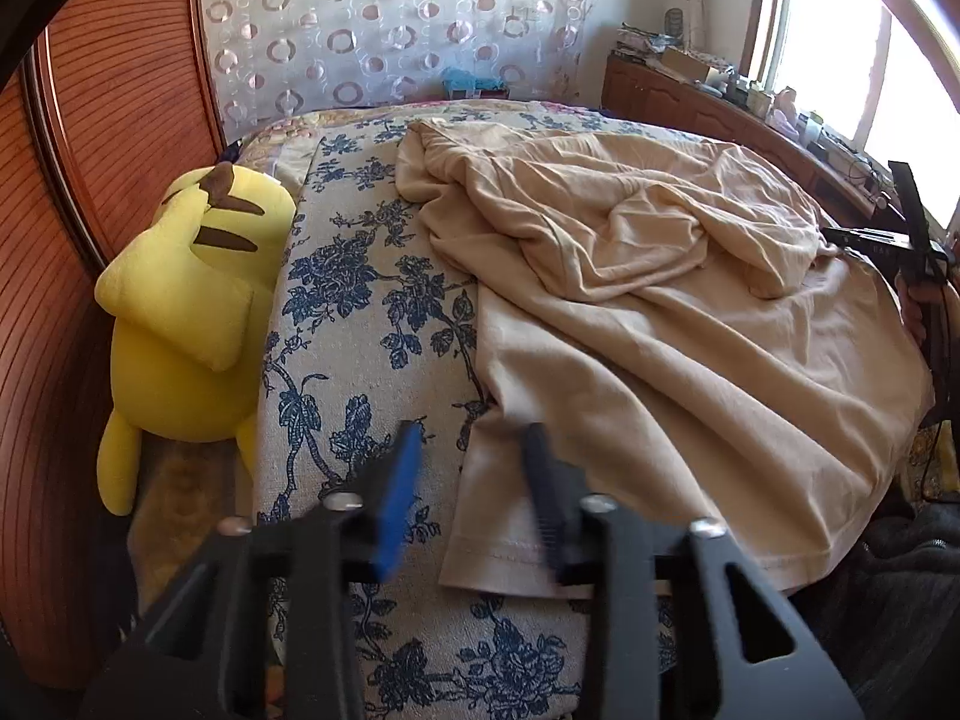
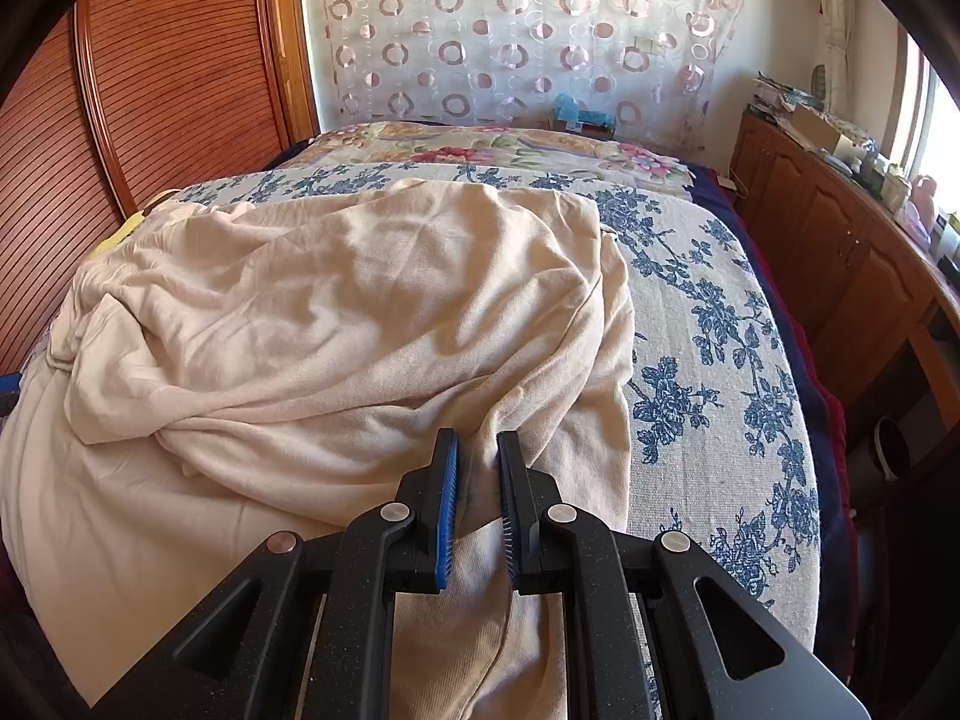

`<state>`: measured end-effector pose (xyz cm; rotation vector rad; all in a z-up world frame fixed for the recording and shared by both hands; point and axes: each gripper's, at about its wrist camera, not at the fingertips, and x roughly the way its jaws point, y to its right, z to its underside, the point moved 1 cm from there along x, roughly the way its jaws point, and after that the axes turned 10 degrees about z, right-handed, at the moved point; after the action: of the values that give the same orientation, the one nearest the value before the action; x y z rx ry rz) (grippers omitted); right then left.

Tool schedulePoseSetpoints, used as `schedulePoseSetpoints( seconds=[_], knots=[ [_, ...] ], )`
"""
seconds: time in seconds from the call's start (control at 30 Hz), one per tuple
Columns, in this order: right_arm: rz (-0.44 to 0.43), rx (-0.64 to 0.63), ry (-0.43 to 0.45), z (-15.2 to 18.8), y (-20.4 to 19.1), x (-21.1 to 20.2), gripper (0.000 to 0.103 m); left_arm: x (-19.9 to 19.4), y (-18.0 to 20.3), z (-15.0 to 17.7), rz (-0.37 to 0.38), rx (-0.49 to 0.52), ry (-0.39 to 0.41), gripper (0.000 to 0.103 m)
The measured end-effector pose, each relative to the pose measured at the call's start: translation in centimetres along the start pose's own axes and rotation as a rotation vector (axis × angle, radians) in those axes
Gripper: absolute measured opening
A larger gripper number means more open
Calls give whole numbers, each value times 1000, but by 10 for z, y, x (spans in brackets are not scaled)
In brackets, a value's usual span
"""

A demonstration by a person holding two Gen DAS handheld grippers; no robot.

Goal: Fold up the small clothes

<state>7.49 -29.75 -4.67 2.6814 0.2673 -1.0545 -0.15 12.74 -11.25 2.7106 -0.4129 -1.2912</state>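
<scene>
A beige shirt (image 1: 660,300) of soft, fine-knit cloth lay crumpled on the bed (image 1: 360,300), bunched into rounded folds toward its far side and flatter near the front, where a stitched hem ran along its edge. The bed wore a coarse, woven cover printed with blue flowers; a second cover with red and pink blooms showed beyond it.

The left tool (image 1: 473,429) hung over the near corner of the hem. Its fingers, one with a blue ribbed pad (image 1: 396,498), looked blurred and stood apart, released, with the cloth's edge lying between them and not pinched. The right tool (image 2: 478,437) was clenched on a raised fold of the shirt (image 2: 330,312), the cloth squeezed between its ridged pads.

A plump yellow plush toy (image 1: 192,312) with brown stripes lay wedged between the bed and the ribbed wooden doors (image 1: 120,90). A sheer curtain (image 1: 390,18) with ring patterns hung behind the bed. Along the window, a wooden cabinet (image 2: 840,252) with panelled doors carried a cardboard box (image 2: 816,126) and small bottles; what the box held could not be made out.
</scene>
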Motion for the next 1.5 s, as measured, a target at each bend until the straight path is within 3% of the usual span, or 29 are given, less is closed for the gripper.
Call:
schedulePoseSetpoints(
  seconds=[0.03, 0.37, 0.57, 0.63, 0.67, 0.77, 0.97, 1.03, 1.07, 1.17, 1.43, 1.47, 1.5],
  knots=[
    [-1, 1, 0, 0, 0, 0, 13, -1, -1, 0, 20, -15, 0, 3],
    [-1, 1, -1, 0, 0, 0, 13, -64, 1, 13, -28, -29, 80, 2],
    [-1, 0, -1, 0, 0, -1, 13, -65, -3, 0, -43, -47, 118, 3],
    [-3, 1, -1, 0, 0, -1, 13, -59, -1, -7, -32, -43, 126, 29],
    [-3, 1, -1, 0, 0, -1, 13, -56, 1, -12, -22, -44, 138, 48],
    [-5, 2, -1, 0, 1, -1, 13, -40, 5, -25, 6, -45, 145, 72],
    [-6, 3, -2, 0, 1, -1, 13, 5, 6, -57, 78, -97, 129, 73],
    [-6, 3, -2, 0, 1, -1, 13, 19, 8, -65, 90, -85, 120, 61],
    [-6, 3, -2, 0, 1, -1, 13, 26, 9, -69, 103, -78, 101, 45],
    [-7, 4, -2, 0, 1, -1, 13, 45, 8, -75, 121, -95, 54, 35],
    [-7, 2, -2, 0, 1, -1, 13, 62, 7, -77, 89, -107, 11, 34],
    [-7, 2, -2, -1, 1, -1, 13, 61, 10, -78, 98, -86, 20, 30],
    [-6, 1, -2, -1, 1, -1, 13, 59, 14, -79, 108, -63, 32, 8]
  ],
)
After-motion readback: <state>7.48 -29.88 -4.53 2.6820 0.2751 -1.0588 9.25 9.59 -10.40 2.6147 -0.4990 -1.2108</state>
